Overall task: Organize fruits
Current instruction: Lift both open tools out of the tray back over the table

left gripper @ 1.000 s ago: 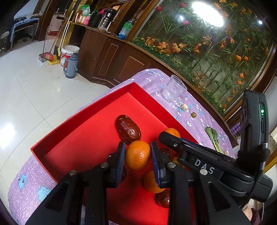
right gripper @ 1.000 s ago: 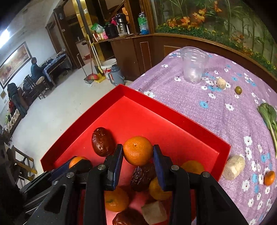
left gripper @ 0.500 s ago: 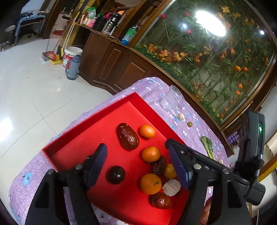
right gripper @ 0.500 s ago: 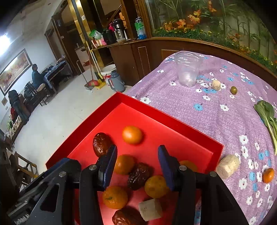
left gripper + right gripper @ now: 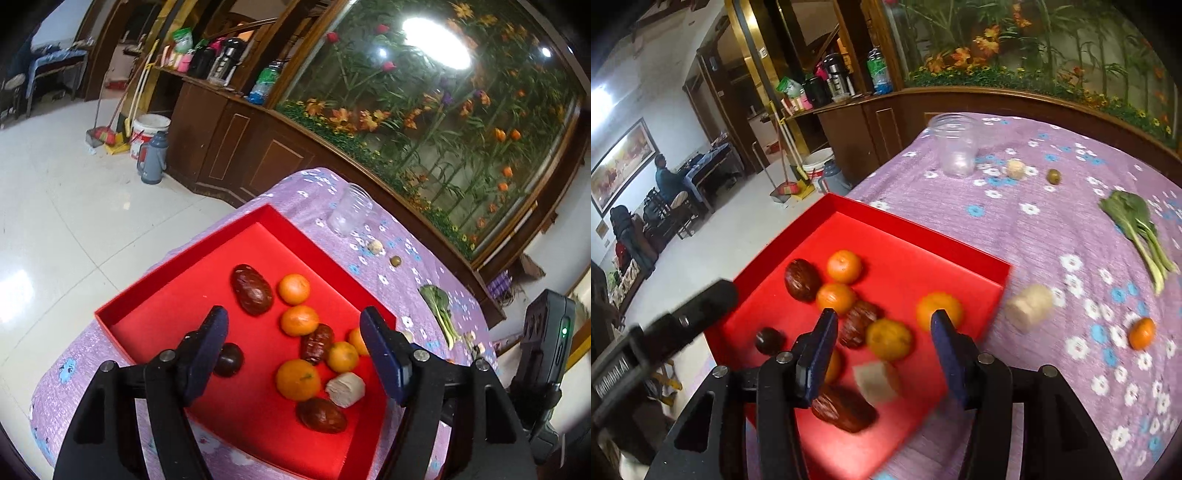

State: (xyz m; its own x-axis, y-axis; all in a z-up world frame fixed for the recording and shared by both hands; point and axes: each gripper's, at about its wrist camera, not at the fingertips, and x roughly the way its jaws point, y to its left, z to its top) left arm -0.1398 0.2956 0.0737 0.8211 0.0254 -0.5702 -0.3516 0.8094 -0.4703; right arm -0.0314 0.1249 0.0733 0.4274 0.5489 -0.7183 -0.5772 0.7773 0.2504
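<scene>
A red tray [image 5: 177,266] [image 5: 923,236] on the purple flowered cloth holds several oranges [image 5: 297,379] [image 5: 888,339], dark red dates [image 5: 252,290] [image 5: 802,279], a dark round fruit [image 5: 228,360] and a pale chunk [image 5: 345,389]. My left gripper [image 5: 295,332] hangs open above the tray's near half, with nothing between its fingers. Over the tray's right half, my right gripper [image 5: 884,328] has its jaws opening and grips nothing; the fruit seen in the gap lies below in the tray. One small orange [image 5: 1142,333] lies on the cloth, right of the tray.
On the cloth beyond the tray stand a clear plastic cup [image 5: 956,149], a pale ball [image 5: 1015,169] and a small green fruit [image 5: 1053,176]. A leafy green [image 5: 1137,229] and a pale chunk [image 5: 1028,306] lie to the right. The table's edge drops to the tiled floor on the left.
Both grippers were shut on an orange each; they opened and the oranges now lie in the tray. Both have drawn back and up, the right one also shifting right.
</scene>
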